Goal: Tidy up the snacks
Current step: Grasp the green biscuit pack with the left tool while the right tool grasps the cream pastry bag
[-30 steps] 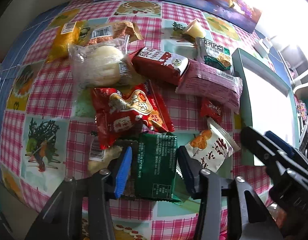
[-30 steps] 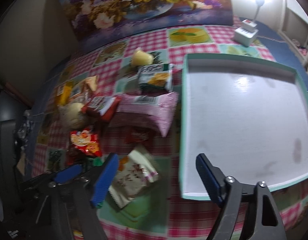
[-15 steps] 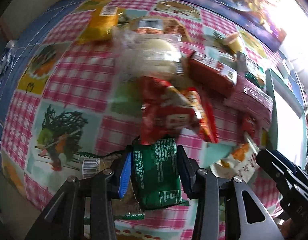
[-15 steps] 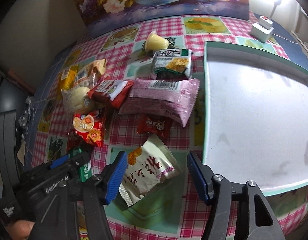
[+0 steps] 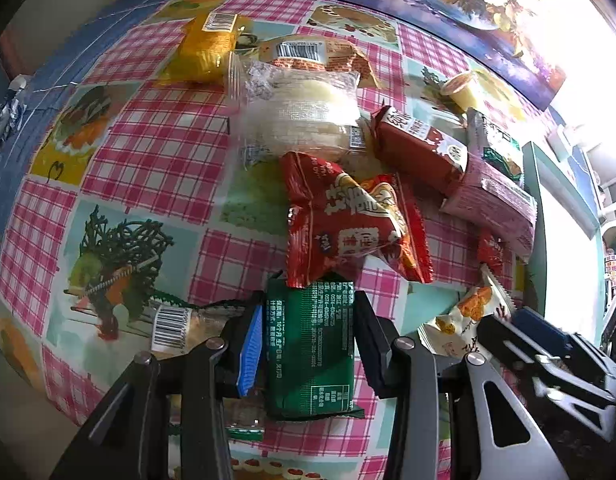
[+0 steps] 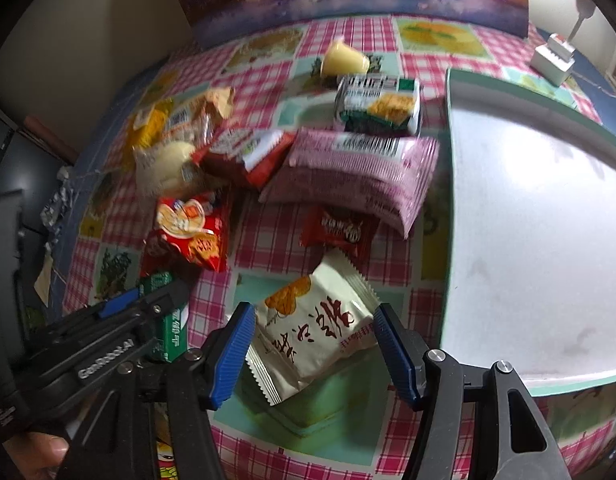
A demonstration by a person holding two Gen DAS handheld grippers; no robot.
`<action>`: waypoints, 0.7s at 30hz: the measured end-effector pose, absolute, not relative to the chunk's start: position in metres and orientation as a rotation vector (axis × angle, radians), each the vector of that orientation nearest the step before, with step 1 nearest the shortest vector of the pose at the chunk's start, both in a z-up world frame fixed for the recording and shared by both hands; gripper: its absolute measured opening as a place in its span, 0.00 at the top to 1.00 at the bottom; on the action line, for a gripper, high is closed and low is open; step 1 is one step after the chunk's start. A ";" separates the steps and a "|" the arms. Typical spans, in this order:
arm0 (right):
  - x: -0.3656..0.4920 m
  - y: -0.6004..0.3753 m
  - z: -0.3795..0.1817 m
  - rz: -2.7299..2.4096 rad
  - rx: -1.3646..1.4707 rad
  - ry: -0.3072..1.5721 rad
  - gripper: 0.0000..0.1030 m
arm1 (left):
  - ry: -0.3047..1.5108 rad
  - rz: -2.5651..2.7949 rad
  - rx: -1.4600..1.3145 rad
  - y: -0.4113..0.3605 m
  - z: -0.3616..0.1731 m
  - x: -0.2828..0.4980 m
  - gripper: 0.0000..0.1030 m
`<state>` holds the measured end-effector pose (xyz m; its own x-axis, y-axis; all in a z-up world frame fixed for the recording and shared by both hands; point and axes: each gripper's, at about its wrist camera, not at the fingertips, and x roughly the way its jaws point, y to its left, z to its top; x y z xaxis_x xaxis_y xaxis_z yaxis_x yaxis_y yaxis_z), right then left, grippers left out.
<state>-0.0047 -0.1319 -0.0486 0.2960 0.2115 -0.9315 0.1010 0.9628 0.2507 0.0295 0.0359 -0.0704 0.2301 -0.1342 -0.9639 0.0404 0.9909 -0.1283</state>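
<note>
Snack packets lie in a heap on the checked tablecloth. My left gripper (image 5: 311,348) is shut on a green packet (image 5: 310,344), both pads pressed to its long sides; its top end is tucked under a red packet (image 5: 340,224). In the right wrist view my right gripper (image 6: 314,332) points down over a white packet with an orange picture (image 6: 320,328). The packet lies flat between the open blue pads (image 6: 233,356), which sit close to its edges without squeezing it. The left gripper (image 6: 147,304) shows beside it on the left.
A white tray with a teal rim (image 6: 448,200) stands right of the heap. A pink packet (image 6: 356,176), small red packet (image 6: 336,230), cracker packet (image 6: 380,104), jelly cup (image 6: 344,62), wrapped bun (image 5: 303,116) and yellow packet (image 5: 205,48) lie further back. A clear barcoded packet (image 5: 175,326) lies under my left fingers.
The left jaws closed the small gap onto the green packet. The right jaws narrowed, then the gripper came down and left until the white packet lay between its pads.
</note>
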 end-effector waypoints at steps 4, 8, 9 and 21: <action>-0.001 -0.118 -0.055 0.078 0.213 1.297 0.35 | 1.339 -0.131 -0.086 0.033 -0.071 0.030 0.57; 0.004 -0.099 -0.058 0.084 0.097 1.297 0.34 | 1.334 -0.131 -0.085 0.031 -0.072 0.031 0.59; 0.004 -0.096 -0.058 0.084 0.079 1.296 0.33 | 1.334 -0.126 -0.086 0.032 -0.072 0.031 0.59; 0.013 -0.063 -0.073 0.136 -0.016 1.297 0.14 | 1.333 -0.136 -0.103 0.036 -0.068 0.028 0.58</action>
